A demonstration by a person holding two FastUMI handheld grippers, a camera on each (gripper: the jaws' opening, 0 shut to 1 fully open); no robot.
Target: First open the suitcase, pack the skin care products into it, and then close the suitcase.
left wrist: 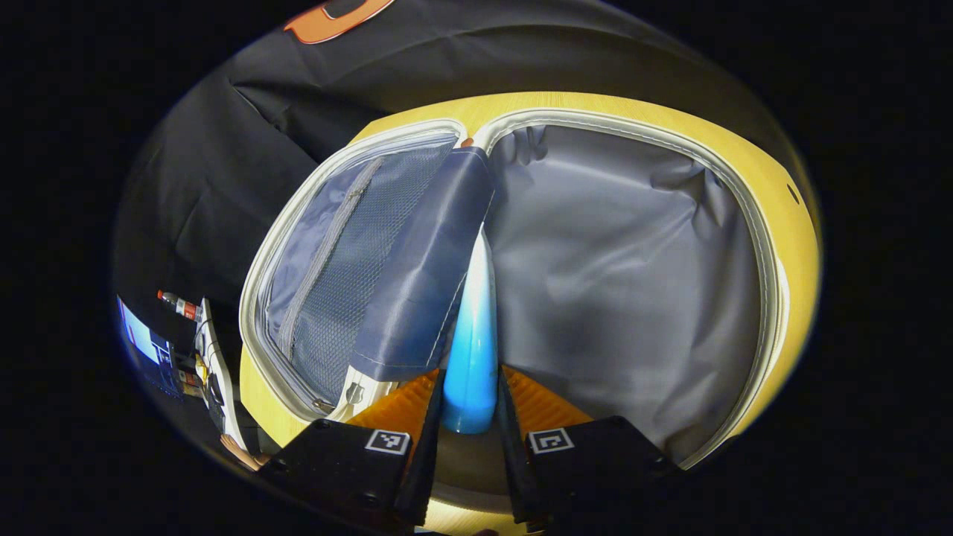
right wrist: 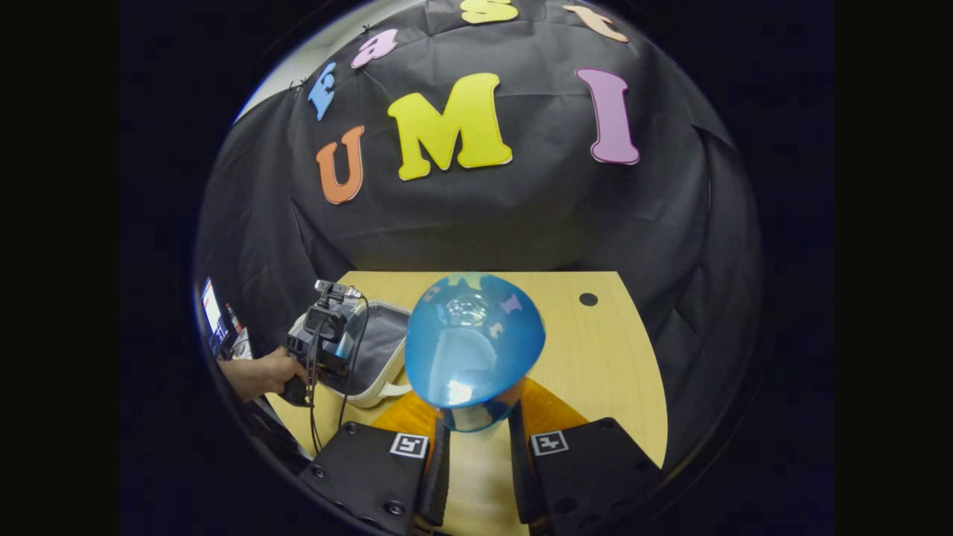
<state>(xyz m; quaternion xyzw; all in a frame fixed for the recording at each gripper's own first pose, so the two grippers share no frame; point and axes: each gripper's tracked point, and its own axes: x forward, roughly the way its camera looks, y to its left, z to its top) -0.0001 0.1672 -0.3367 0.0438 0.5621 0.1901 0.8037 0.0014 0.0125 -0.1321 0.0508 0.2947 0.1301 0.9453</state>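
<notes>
The suitcase [left wrist: 633,298] lies open on the wooden table, with grey lining in the right half and a mesh zip pocket [left wrist: 350,275] in the left. My left gripper [left wrist: 470,387] is shut on a blue-and-white tube [left wrist: 476,327], which points into the case over the fold between the halves. In the right gripper view, my right gripper [right wrist: 476,420] is shut on a round blue bottle [right wrist: 473,342], held above the table to the right of the suitcase [right wrist: 380,339]. Farther off, a hand holds the left gripper [right wrist: 322,346] over the case.
The wooden table [right wrist: 603,365] has a small dark hole [right wrist: 588,299] near its back edge. Black cloth walls close in behind and on both sides. Beyond the table's left side are a lit screen [left wrist: 138,335] and a small red-capped bottle [left wrist: 179,304].
</notes>
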